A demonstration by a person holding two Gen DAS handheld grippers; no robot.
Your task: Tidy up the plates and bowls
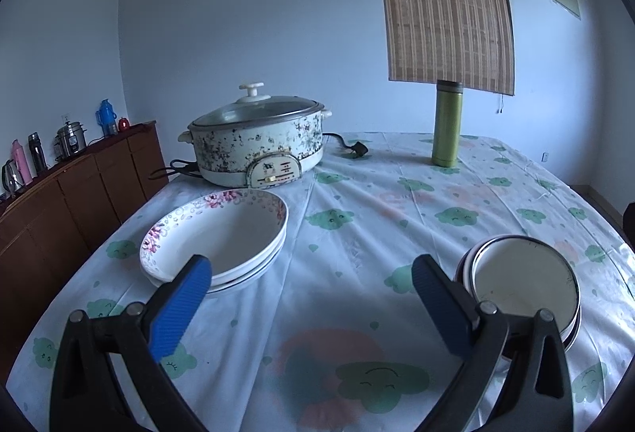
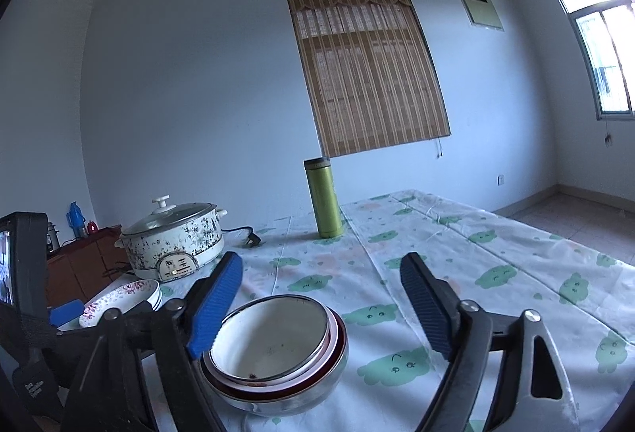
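Spreading wide above the table, the right gripper (image 2: 321,267) is shown with nothing between its blue pads; the stack of bowls (image 2: 274,348) sits just below and slightly left of the gap, its near rim beside the left pad (image 2: 216,307). The left gripper (image 1: 311,269) is likewise held wide and empty over the patterned tablecloth (image 1: 357,233), between the stacked floral plates (image 1: 216,237) and the bowls. Farther back an electric cooker (image 1: 254,138) and a green flask (image 1: 446,124) are seen. Stacking is judged to be complete, with plates and bowls each gathered in one pile. Any next move would call for a clean withdrawal, with the bowl rim left unknocked.
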